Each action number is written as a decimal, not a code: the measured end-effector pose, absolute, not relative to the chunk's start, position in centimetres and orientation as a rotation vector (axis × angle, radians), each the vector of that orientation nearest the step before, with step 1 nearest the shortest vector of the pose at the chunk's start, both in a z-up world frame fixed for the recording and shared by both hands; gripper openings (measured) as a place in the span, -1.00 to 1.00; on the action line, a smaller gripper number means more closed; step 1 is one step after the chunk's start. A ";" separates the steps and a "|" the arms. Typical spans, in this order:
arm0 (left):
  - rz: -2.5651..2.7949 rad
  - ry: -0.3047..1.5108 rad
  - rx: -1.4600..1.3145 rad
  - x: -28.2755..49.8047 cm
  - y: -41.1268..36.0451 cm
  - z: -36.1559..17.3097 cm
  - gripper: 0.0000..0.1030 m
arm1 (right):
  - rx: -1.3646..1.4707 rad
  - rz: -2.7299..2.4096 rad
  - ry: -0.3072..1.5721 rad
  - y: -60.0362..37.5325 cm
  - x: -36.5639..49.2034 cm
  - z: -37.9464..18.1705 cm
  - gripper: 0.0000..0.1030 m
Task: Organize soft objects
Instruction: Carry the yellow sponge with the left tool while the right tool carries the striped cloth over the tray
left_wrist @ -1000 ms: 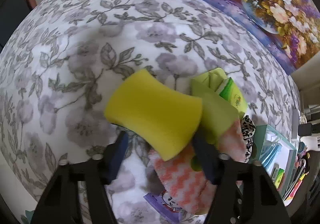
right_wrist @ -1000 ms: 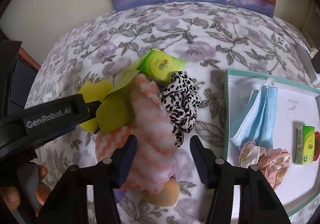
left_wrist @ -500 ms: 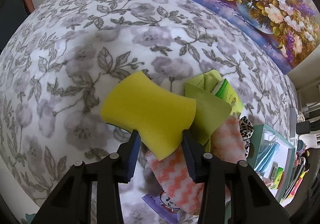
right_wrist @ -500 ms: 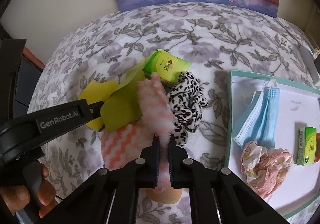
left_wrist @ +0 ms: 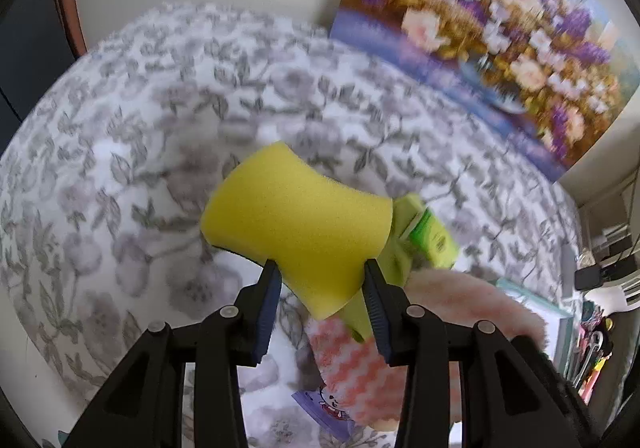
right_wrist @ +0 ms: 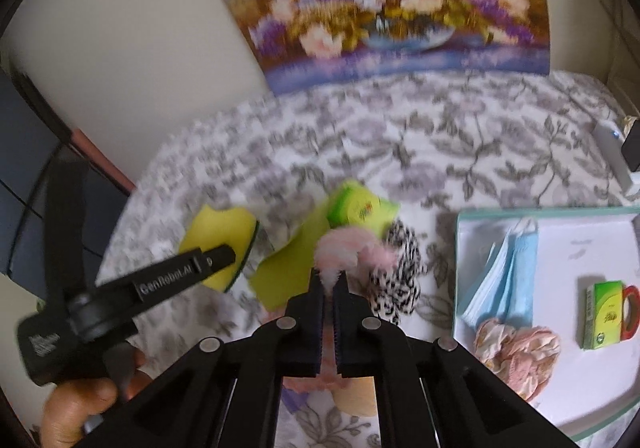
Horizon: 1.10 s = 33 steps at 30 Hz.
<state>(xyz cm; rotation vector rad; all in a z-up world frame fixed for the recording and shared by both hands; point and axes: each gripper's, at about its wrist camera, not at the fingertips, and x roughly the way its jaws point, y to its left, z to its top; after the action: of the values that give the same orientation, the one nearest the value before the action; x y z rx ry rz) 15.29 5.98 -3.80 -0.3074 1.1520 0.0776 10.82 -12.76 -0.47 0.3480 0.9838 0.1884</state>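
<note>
My left gripper [left_wrist: 319, 280] is shut on a yellow sponge [left_wrist: 296, 224] and holds it above the floral bedspread [left_wrist: 120, 168]; the sponge also shows in the right wrist view [right_wrist: 218, 240]. My right gripper [right_wrist: 328, 284] is shut on a pink-and-white fluffy cloth [right_wrist: 344, 252], lifted off the bed; the cloth also shows in the left wrist view [left_wrist: 460, 312]. A yellow-green cloth [right_wrist: 288, 268], a green box [right_wrist: 360, 208] and a leopard-print scrunchie [right_wrist: 400, 272] lie under and beside it.
A white tray with a teal rim [right_wrist: 592, 240] sits at the right, holding blue face masks [right_wrist: 508, 272], a pink crumpled cloth [right_wrist: 520, 348] and a small green box [right_wrist: 604, 314]. A flower painting [right_wrist: 392, 0] leans on the wall behind. A beige round object [right_wrist: 356, 394] lies under my right gripper.
The left gripper has closed on the sponge and lifted it. The right gripper has closed on the pink fluffy cloth and raised it. Both views have tilted up.
</note>
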 end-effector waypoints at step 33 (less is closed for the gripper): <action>-0.198 0.892 -0.060 9.5 -8.1 5.7 -0.17 | 0.502 -0.254 0.564 -32.2 2.5 9.1 -0.92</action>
<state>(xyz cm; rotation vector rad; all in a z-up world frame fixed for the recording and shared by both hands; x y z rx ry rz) 9.55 -8.06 5.68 -0.0598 0.8918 -0.1984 2.53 -32.19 9.14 0.5020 0.5640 -0.2540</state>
